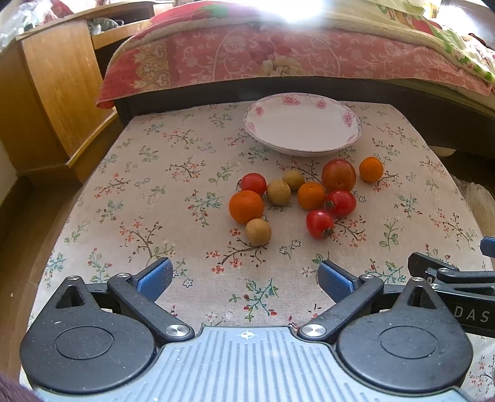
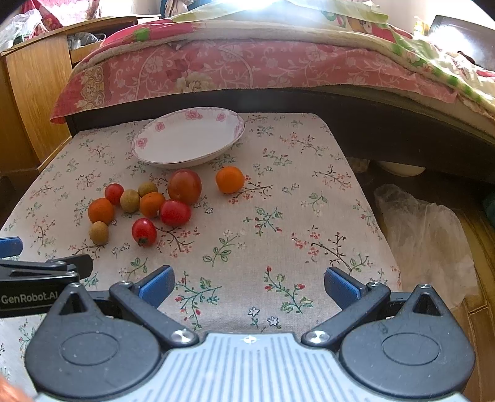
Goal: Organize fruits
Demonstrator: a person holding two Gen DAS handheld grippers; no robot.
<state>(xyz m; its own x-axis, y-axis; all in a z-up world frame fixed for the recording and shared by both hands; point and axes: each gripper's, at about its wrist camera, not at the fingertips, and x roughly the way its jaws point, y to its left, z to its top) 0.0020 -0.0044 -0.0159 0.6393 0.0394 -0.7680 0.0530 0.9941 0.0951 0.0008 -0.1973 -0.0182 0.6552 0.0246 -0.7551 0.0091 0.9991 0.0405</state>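
Left camera: the left gripper (image 1: pixel 244 276) is wide apart, holding nothing. The fruits (image 1: pixel 297 198) sit on the tablecloth (image 1: pixel 154 173), just in front of the plate (image 1: pixel 301 125).

Right camera: the right gripper (image 2: pixel 249 283) is wide apart too, holding nothing. The fruits (image 2: pixel 154 204) lie to its left.

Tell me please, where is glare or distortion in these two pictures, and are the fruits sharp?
Left wrist view: white glare burns out the bedding at top centre; the fisheye bends the table edge; fruits like the large tomato are sharp. Right wrist view: similar glare over the bedding, curved bed frame, sharp plate.
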